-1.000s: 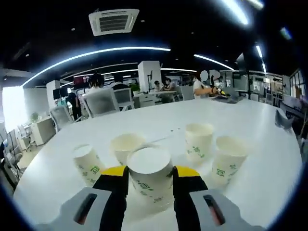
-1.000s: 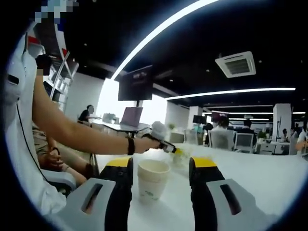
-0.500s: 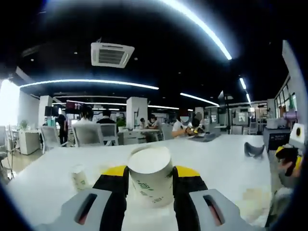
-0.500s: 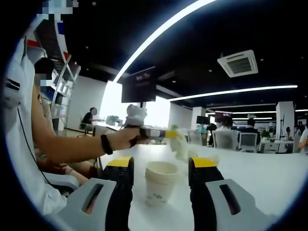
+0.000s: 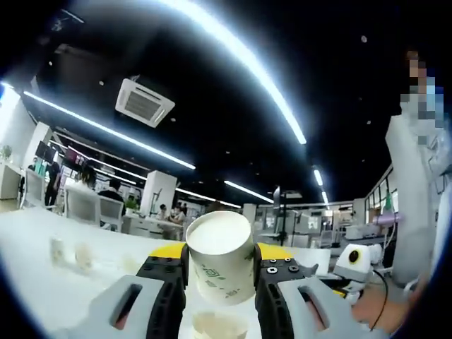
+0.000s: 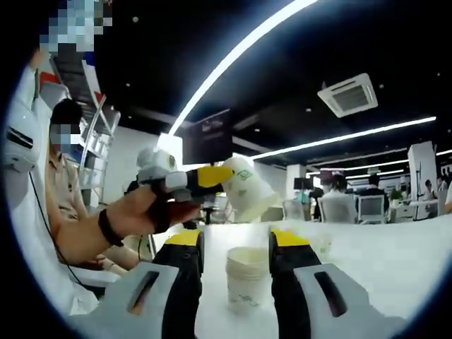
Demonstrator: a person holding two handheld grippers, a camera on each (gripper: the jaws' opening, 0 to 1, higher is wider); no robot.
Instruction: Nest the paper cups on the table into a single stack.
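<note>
A white paper cup point(image 5: 219, 261) with green print is lifted off the table, and my left gripper point(image 5: 220, 248) is shut on its sides. Directly beneath it shows the rim of another paper cup point(image 5: 219, 325). In the right gripper view that lower cup point(image 6: 247, 279) stands on the white table point(image 6: 367, 268) between the jaws of my right gripper point(image 6: 236, 244), which is open with a gap on the cup's left side. The left gripper point(image 6: 224, 179) comes in from the left with its cup point(image 6: 247, 189) tilted above the standing one. The right gripper point(image 5: 346, 272) shows low on the right.
Several more paper cups point(image 5: 83, 254) stand far off on the table's left part. A hand point(image 6: 138, 215) and forearm hold the left gripper. A seated person point(image 6: 60, 183) is at the left, and office desks and chairs point(image 6: 339, 205) lie behind.
My left gripper has carried its cup up and over to above the cup at the right gripper. The right gripper's jaws have drawn closer around the standing cup.
</note>
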